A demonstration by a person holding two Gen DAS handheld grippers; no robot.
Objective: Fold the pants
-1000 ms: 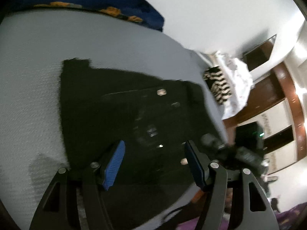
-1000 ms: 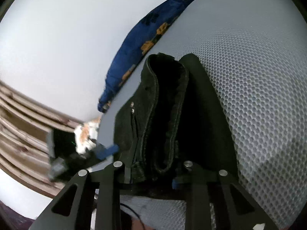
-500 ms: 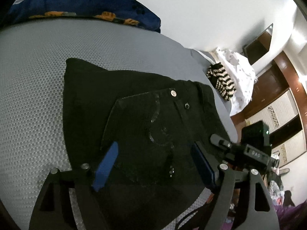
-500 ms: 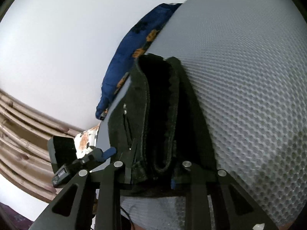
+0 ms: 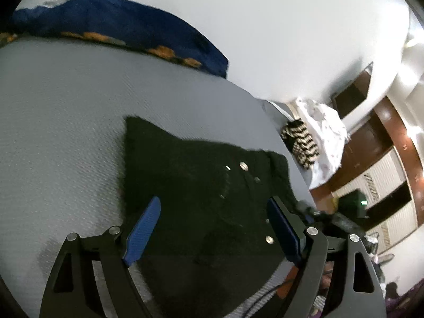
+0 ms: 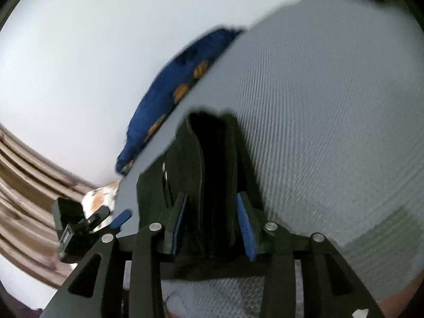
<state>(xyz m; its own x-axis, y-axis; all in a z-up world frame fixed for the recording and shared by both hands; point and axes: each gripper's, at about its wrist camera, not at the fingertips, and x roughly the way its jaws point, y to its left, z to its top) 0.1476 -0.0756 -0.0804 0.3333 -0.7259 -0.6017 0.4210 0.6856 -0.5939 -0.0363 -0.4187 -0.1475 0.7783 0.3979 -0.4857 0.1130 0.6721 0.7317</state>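
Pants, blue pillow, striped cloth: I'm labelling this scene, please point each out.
pants (image 5: 201,185): left wrist view, flat middle of the folded black fabric.
blue pillow (image 5: 127,26): left wrist view, middle of its blue cover.
striped cloth (image 5: 300,143): left wrist view, centre of the stripes.

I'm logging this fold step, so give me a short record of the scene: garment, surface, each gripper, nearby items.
garment: black pants, folded into a compact stack, metal rivets showing
surface: grey textured mattress
left gripper: open, fingers spread above the pants, holding nothing
right gripper: jaws parted, blue pads on either side of the folded edge; grip contact unclear
nearby: blue floral pillow at the wall; striped cloth past the mattress's far edge
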